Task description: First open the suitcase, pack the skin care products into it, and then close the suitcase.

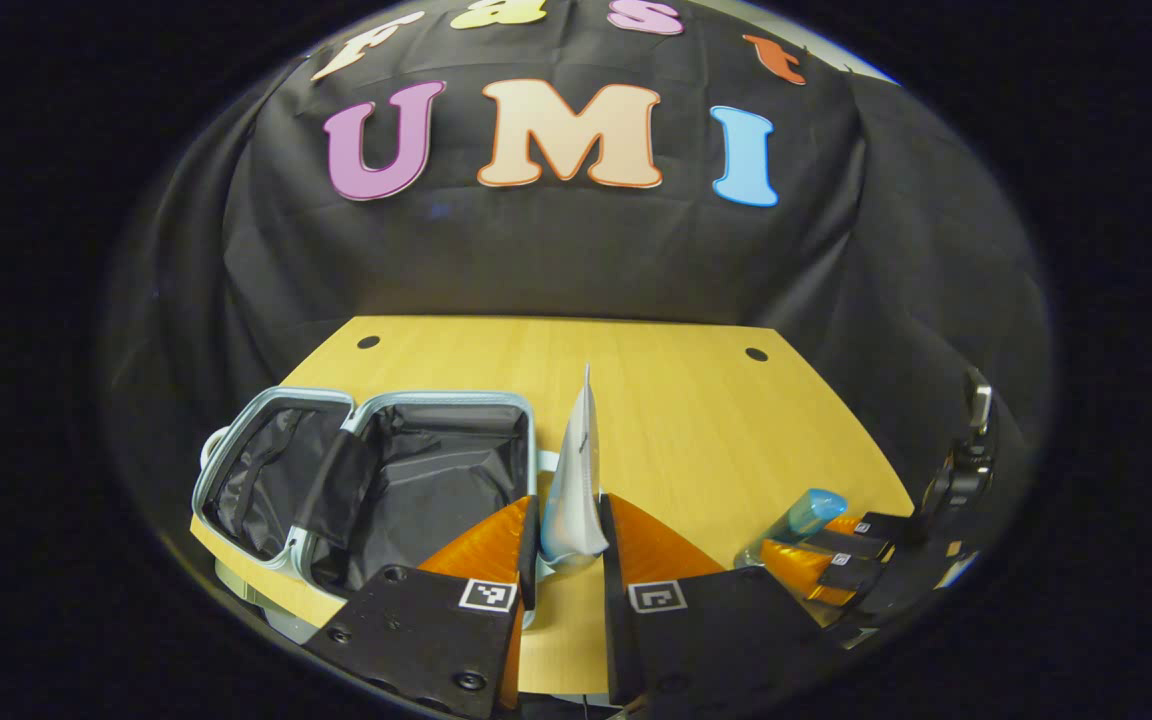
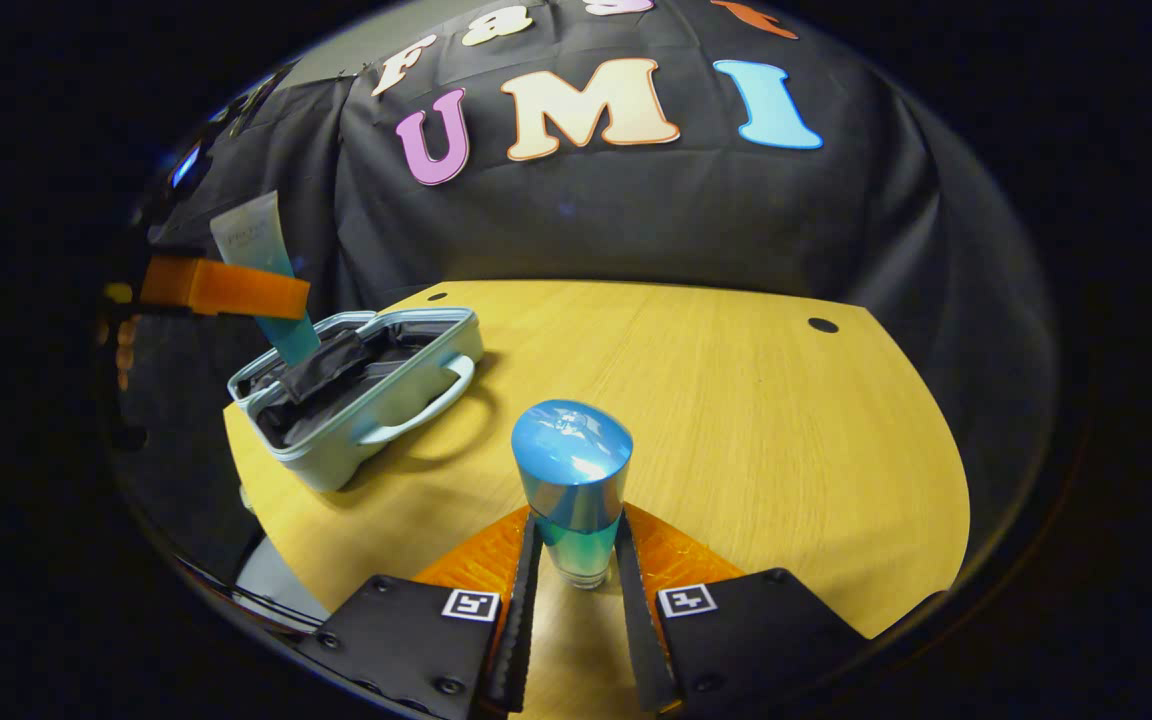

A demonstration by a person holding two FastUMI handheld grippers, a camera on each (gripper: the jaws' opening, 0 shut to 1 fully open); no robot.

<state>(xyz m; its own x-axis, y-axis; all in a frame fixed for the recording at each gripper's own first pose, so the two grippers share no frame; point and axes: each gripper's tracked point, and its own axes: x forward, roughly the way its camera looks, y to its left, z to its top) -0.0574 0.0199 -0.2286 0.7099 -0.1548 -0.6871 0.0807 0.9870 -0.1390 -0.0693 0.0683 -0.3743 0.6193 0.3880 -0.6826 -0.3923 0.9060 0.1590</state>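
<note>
Suitcase (image 1: 376,480) lying open at the table's (image 1: 696,420) left edge. Left claw (image 1: 568,545) clamped on a tube (image 1: 576,480), held beside the case; right claw (image 2: 576,560) clamped low on a capped bottle (image 2: 572,480), well apart from it. Risks: the flat tube may slip or swing wide of the case; the top-heavy bottle, gripped near its base, may tilt between the fingers.
</note>
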